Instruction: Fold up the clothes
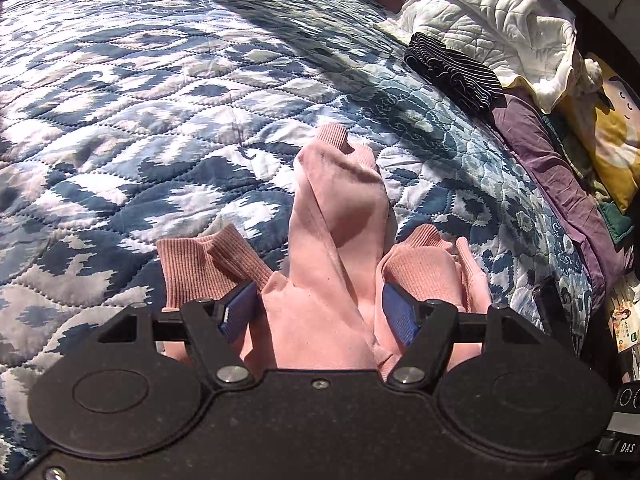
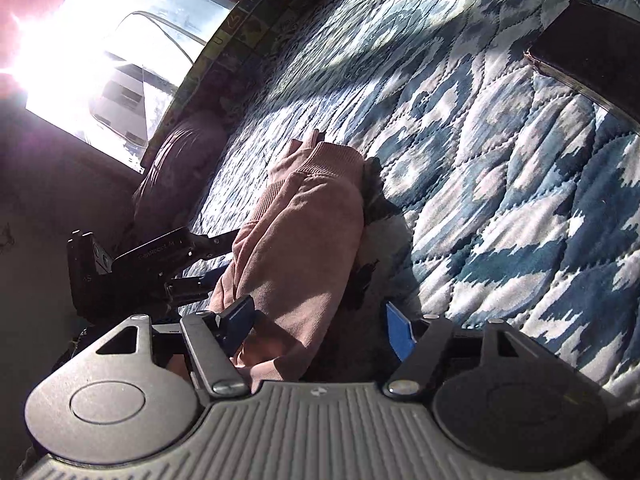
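Quilt [image 1: 120, 120], blue-and-white, covers the bed and takes most of both views. White blanket [image 1: 492, 28] bunched at its far edge, a striped garment [image 1: 452, 72] folded just beside it. Pink garment [image 1: 340, 232] lies bunched on the quilt, ribbed cuffs showing. Left gripper [image 1: 320, 312]: jaws spread, pink cloth heaped between the blue pads, no pinch seen. Right gripper [image 2: 320, 328]: jaws spread; cloth touches the left pad [image 2: 238, 320], possibly only draped against it, shadow obscures contact.
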Action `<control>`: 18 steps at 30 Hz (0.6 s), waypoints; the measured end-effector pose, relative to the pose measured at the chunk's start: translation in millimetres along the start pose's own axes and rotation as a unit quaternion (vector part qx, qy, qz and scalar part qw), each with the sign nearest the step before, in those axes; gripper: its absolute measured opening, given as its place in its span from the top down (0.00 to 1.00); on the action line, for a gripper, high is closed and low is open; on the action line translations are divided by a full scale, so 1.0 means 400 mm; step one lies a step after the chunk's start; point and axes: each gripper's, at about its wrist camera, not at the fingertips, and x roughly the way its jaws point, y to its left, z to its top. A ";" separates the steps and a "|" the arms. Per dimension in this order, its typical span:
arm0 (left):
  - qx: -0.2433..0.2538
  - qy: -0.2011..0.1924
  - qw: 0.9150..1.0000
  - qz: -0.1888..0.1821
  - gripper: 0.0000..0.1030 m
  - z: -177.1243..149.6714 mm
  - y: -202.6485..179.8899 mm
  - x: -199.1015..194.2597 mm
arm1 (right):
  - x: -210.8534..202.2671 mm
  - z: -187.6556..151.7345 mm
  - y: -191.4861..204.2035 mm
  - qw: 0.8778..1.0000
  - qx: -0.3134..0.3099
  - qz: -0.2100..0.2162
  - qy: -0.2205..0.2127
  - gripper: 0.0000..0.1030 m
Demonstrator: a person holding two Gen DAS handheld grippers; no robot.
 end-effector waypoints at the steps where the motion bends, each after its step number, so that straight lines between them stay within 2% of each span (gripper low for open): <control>1: 0.018 -0.001 1.000 0.008 0.53 -0.010 -0.011 -0.001 | 0.003 -0.001 0.002 1.000 -0.004 0.003 0.003 0.58; 2: 0.024 0.000 1.000 0.010 0.78 -0.019 -0.013 -0.005 | 0.006 -0.002 0.007 1.000 -0.013 0.002 0.003 0.74; 4: 0.005 -0.012 1.000 -0.004 0.88 -0.036 0.005 -0.031 | 0.010 -0.004 0.021 1.000 -0.031 -0.001 0.001 0.82; 5: -0.001 -0.020 1.000 -0.009 0.90 -0.044 0.012 -0.046 | 0.009 -0.005 0.030 0.999 -0.039 0.001 -0.002 0.87; 8: -0.019 -0.062 0.998 -0.010 0.92 -0.064 0.035 -0.127 | -0.002 0.005 0.074 0.998 -0.065 0.006 -0.017 0.88; 11: -0.042 -0.115 0.992 -0.011 0.92 -0.074 0.057 -0.235 | -0.005 0.027 0.146 0.995 -0.097 0.021 -0.026 0.89; 15: -0.070 -0.182 0.981 0.013 0.92 -0.090 0.076 -0.390 | 0.030 0.056 0.266 0.986 -0.160 0.036 -0.027 0.89; 18: -0.108 -0.224 0.968 0.034 0.92 -0.109 0.102 -0.496 | 0.078 0.078 0.368 0.978 -0.201 0.054 -0.024 0.89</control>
